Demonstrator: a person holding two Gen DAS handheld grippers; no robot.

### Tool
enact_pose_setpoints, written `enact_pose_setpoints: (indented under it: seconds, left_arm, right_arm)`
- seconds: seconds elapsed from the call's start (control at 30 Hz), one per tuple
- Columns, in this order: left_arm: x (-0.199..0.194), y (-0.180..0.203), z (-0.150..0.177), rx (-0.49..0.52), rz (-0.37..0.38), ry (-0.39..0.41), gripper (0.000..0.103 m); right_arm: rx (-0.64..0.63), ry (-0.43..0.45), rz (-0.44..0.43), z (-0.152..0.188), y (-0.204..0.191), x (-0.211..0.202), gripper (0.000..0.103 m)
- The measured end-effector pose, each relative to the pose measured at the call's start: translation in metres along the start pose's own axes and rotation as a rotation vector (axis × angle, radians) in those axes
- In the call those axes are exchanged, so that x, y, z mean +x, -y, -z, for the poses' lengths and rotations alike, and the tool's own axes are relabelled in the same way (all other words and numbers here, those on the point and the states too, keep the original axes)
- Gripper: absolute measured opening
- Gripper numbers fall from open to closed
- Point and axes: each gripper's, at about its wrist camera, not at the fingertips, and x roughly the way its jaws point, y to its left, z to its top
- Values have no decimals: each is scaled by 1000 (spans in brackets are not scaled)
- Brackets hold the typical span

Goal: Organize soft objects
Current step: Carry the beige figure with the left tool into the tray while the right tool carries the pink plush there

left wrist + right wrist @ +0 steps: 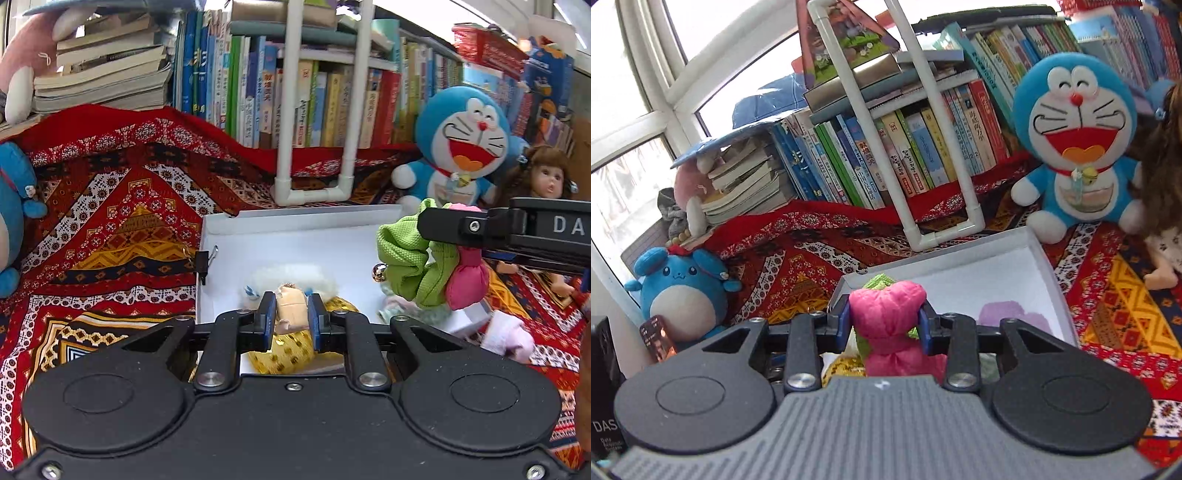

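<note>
Doll (291, 308) in gold, clamped in your left tongs (291, 317), and pink-green plush (886, 314) gripped by your right tongs (884, 325), both belong low inside the white box (295, 218) before release.

"DA" on right gripper (436, 225), perhaps "DAS" on black box (604, 387)

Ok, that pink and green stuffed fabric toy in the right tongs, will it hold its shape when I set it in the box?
Probably not. The pink and green stuffed fabric toy droops in folds below the right tongs, so it looks floppy. It dents where the pads pinch it, so it seems soft and light. Its small gold bell dangles loose and may swing.
</note>
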Motion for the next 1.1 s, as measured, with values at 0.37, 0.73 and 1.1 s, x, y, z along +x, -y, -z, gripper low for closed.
enact_pose_setpoints:
  seconds: [0.37, 0.73, 1.1]
  left_arm:
    - [33, -32, -19, -119, -41, -7, 18]
    - [56, -41, -1, -146, -29, -99, 18]
    - [60, -42, 5, -132, -25, -119, 18]
  right_arm:
    - [33, 0, -5, -9, 5, 37, 41]
    - [59, -68, 32, -1, 11, 61, 41]
    - [75, -131, 50, 8, 16, 76, 41]
